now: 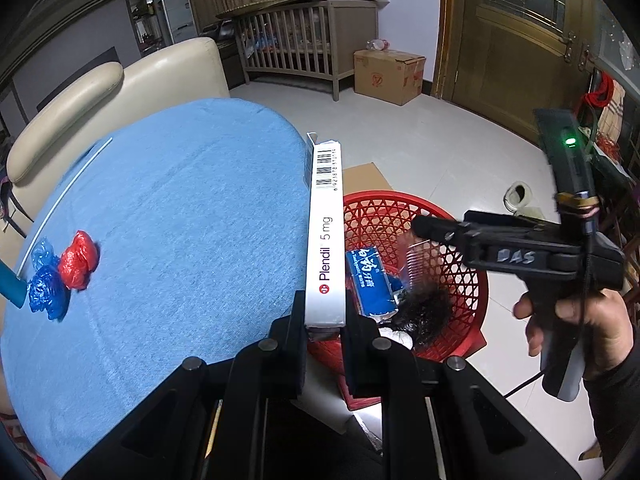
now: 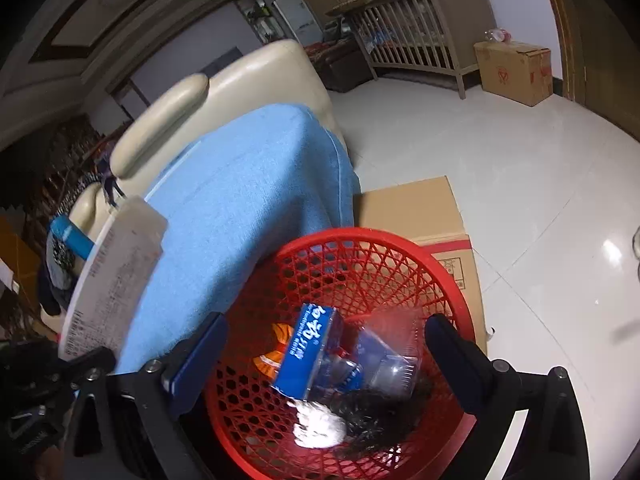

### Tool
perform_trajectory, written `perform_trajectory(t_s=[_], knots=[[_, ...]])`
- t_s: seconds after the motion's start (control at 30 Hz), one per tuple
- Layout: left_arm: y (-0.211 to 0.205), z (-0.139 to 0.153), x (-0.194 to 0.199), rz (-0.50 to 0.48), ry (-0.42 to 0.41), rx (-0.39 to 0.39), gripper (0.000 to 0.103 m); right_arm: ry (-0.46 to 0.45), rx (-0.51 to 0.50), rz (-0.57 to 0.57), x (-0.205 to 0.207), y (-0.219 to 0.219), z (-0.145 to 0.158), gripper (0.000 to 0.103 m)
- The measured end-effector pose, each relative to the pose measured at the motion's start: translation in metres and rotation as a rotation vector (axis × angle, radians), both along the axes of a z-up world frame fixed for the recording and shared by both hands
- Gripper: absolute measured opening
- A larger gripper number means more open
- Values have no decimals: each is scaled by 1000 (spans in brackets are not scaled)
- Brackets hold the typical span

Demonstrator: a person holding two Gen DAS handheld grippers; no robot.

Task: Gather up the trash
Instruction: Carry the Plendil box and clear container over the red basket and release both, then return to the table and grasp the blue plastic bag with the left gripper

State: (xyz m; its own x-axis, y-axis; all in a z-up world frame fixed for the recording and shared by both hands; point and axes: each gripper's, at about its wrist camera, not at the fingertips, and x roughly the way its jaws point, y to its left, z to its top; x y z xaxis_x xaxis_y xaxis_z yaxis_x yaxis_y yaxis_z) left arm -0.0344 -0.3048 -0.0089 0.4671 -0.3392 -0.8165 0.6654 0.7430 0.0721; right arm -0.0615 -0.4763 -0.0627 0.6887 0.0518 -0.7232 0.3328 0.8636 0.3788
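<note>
Left wrist view, L to R:
- Surface (image 1: 168, 208), blue cloth cover. Near its left edge: white straw (image 1: 64, 196), red crumpled bag (image 1: 79, 260), blue crumpled bags (image 1: 46, 280) touching the red one.
- Left tool (image 1: 325, 330): clamped on short end of white Plendil box (image 1: 325, 232). Box juts straight fwd from the tips, over surface edge, far end w/ barcode.
- Red basket (image 1: 472, 280) on floor, just right of surface. Inside: blue toothpaste box (image 1: 370, 280), clear wrapper, dark hair-like clump, white wad.
- Right tool (image 1: 432, 228): over basket, pointing left; hand (image 1: 576, 332) grips the handle, fingers curled on trigger. Jaw state not readable here.

Right wrist view, L to R:
- Plendil box (image 2: 116, 280) seen from its printed broad face, at far left, beside basket rim.
- Right tool (image 2: 326, 344): jaws spread wide, nothing between; points down into basket (image 2: 256, 420).
- Extra here only: orange item (image 2: 276, 344) under toothpaste box (image 2: 308, 348); flat cardboard (image 2: 416, 208) on floor behind basket.
</note>
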Motion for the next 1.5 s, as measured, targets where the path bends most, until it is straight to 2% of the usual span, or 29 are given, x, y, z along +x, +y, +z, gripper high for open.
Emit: perform_trajectory(t_s=[0.43,0.5,0.57,0.67,0.87,1.1,1.5], knots=[[-38,-18,-2,-89,67,26,17,-117,-4,-103,-36,-21,37,100],[-47,-22,2,-101,93,21,29,-144,9,-119,-40,-26,44,100],[-54,-26,5,-111,115,20,61,-156,19,-132,-42,-30,48,100],[-51,-24,9,-94,116,2,64,-170,29,-141,-44,-32,52,100],[-16,-9,28,-6,114,-53,64,-174,45,-127,-40,-25,50,100],[44,6,49,129,86,-101,64,-176,44,-72,-26,-5,54,100],[155,-8,68,389,73,-111,65,-131,21,106,23,70,55,100]])
